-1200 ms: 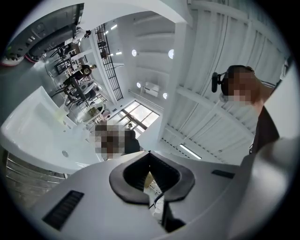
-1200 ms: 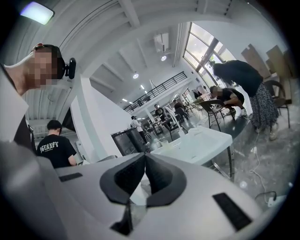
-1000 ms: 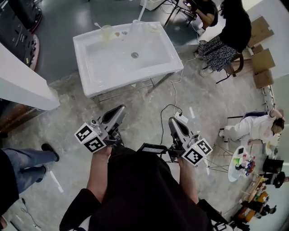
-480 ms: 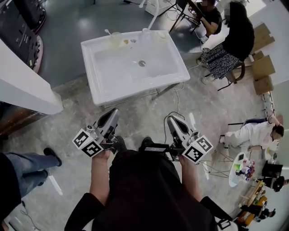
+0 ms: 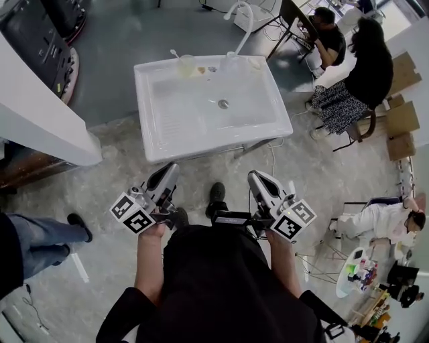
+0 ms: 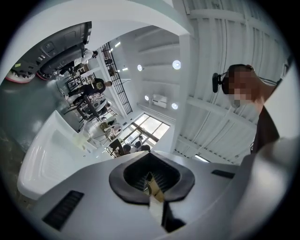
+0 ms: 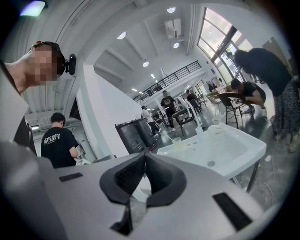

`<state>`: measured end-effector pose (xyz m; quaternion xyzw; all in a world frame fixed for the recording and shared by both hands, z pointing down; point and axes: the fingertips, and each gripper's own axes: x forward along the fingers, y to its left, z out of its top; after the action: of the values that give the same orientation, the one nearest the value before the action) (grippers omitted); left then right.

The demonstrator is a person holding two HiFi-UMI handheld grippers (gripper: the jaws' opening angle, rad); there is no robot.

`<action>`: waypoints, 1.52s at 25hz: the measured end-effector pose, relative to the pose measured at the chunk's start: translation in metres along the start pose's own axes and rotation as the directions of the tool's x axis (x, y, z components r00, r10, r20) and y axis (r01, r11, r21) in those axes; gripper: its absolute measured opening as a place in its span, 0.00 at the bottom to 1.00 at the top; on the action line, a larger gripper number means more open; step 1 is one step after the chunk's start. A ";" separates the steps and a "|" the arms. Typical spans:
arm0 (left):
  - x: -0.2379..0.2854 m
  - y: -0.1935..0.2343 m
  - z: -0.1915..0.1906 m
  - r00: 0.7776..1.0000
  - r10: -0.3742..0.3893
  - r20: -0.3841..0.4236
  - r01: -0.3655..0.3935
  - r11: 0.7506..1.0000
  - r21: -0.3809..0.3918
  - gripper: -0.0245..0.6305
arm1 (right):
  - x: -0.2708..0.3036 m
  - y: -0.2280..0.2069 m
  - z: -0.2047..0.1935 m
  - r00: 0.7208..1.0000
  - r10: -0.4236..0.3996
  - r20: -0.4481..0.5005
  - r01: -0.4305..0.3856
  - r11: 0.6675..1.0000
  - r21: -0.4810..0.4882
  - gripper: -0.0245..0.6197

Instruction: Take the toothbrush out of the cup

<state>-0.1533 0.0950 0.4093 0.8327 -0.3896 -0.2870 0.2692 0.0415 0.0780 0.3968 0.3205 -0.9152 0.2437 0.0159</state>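
A clear cup (image 5: pixel 186 65) stands on the back rim of the white sink (image 5: pixel 155 127), with a toothbrush (image 5: pixel 175 55) leaning out of it to the left. The right gripper view shows the cup (image 7: pixel 176 142) far off on the sink (image 7: pixel 243 151). My left gripper (image 5: pixel 170 169) and right gripper (image 5: pixel 254 176) are held side by side at waist height, short of the sink's front edge. Both are shut with nothing between the jaws. The left gripper (image 6: pixel 149 176) points slightly upward; the right gripper (image 7: pixel 144 155) faces the sink.
A curved faucet (image 5: pixel 240 9) rises behind the sink. A white counter (image 5: pixel 40 127) stands at the left, and a bystander's leg (image 5: pixel 40 234) is beside me. People sit on chairs (image 5: pixel 355 87) at the right. A cable (image 5: pixel 273 157) lies on the floor.
The sink has slid lower and to the right in the head view as I walked toward it. Both grippers stayed shut in front of me.
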 end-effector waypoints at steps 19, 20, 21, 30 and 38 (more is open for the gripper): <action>0.161 0.001 -0.011 0.987 0.151 -0.053 -0.142 0.979 0.145 0.05 | 0.042 -0.167 0.075 0.984 0.164 0.063 -0.170 0.979 0.111 0.05; 0.165 0.001 -0.013 0.985 0.165 -0.052 -0.156 0.977 0.149 0.05 | 0.043 -0.173 0.077 0.983 0.172 0.062 -0.178 0.977 0.115 0.05; 0.167 0.001 -0.015 0.982 0.180 -0.052 -0.170 0.974 0.152 0.05 | 0.043 -0.178 0.079 0.982 0.181 0.060 -0.187 0.975 0.119 0.05; 0.182 -0.004 -0.034 0.966 0.257 -0.034 -0.248 0.954 0.169 0.05 | 0.038 -0.206 0.085 0.968 0.245 0.053 -0.250 0.959 0.133 0.05; 0.206 -0.005 -0.041 0.965 0.255 -0.062 -0.240 0.953 0.184 0.05 | 0.040 -0.226 0.091 0.968 0.245 0.061 -0.252 0.957 0.145 0.05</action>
<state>-0.0136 -0.0587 0.3791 0.8093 -0.5025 -0.1799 0.2453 0.1558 -0.1391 0.4219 0.2082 -0.9272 0.3058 -0.0585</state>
